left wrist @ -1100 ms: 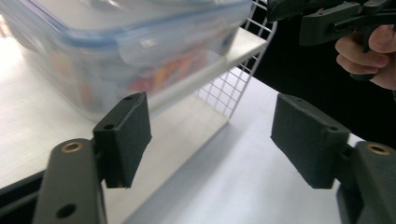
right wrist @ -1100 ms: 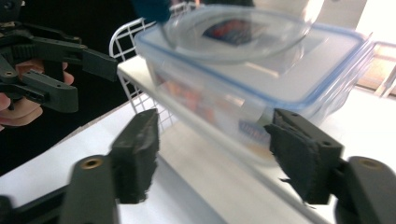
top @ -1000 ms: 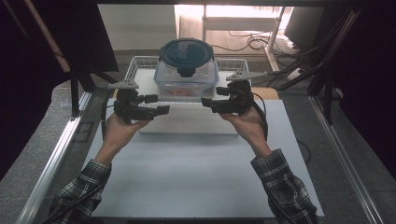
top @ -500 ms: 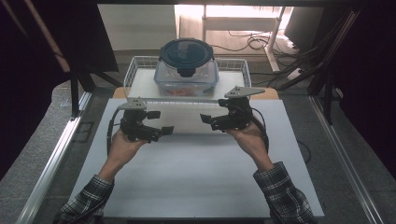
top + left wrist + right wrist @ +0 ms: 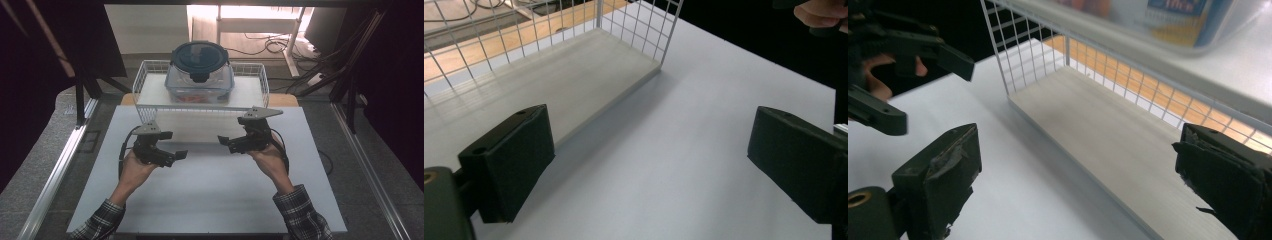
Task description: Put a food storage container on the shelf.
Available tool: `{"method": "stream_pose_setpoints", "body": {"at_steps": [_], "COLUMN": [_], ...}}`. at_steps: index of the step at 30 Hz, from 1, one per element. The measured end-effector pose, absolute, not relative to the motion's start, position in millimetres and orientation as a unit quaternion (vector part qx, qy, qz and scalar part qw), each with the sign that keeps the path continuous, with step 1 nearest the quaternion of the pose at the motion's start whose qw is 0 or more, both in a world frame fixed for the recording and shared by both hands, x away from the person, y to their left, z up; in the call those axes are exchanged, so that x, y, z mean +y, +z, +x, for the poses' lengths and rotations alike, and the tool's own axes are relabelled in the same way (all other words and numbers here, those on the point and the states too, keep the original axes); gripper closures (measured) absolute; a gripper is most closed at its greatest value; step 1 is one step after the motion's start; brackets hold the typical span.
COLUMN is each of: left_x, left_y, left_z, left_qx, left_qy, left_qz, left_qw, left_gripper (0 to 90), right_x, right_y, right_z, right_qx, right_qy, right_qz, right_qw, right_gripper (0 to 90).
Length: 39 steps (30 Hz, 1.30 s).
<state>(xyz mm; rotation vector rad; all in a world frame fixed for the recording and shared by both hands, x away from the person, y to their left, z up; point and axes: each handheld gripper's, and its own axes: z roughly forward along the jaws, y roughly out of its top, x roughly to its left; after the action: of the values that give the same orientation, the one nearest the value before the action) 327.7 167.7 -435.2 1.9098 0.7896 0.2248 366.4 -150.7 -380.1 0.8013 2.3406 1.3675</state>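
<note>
- We see a clear food container [image 5: 200,77] with a dark round lid [image 5: 199,54], sitting on the upper level of a white wire rack [image 5: 260,82] at the far edge of the desk [image 5: 210,195].
- The desk top is a plain white sheet; grey floor and metal rails flank it, and cables [image 5: 270,47] lie on the floor behind.
- Our left claw [image 5: 176,154] hovers over the desk in front of the rack, jaws spread, nothing between them.
- Our right claw [image 5: 224,142] mirrors it, also spread and empty, tips pointing inward toward the left one.
</note>
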Motion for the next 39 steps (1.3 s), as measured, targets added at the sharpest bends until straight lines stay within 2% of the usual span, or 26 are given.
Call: {"method": "stream_pose_setpoints", "body": {"at_steps": [9,17,22,39], "left_x": [164.8,161.4,161.1,178.3], "left_y": [-458.8,-460.0,-462.7,-481.7], "left_z": [323.1,311.1,302.6,276.7], "left_qx": [0.335,0.325,0.323,0.336], "left_qy": [0.078,0.093,0.083,0.093], "left_qz": [0.786,0.786,0.788,0.789], "left_qw": [0.514,0.517,0.517,0.505], "left_gripper": [3.1,3.2,3.4,3.7], "right_x": [-154.9,-154.7,-157.6,-160.1], "right_y": [-403.3,-411.7,-416.7,-424.4], "right_z": [360.9,349.8,342.0,318.0], "right_qx": [0.825,0.821,0.817,0.823], "right_qy": [0.465,0.475,0.478,0.465], "right_qz": [0.278,0.28,0.288,0.284], "right_qw": [0.161,0.147,0.143,0.158], "right_gripper": [3.3,0.2,0.0,0.0]}}
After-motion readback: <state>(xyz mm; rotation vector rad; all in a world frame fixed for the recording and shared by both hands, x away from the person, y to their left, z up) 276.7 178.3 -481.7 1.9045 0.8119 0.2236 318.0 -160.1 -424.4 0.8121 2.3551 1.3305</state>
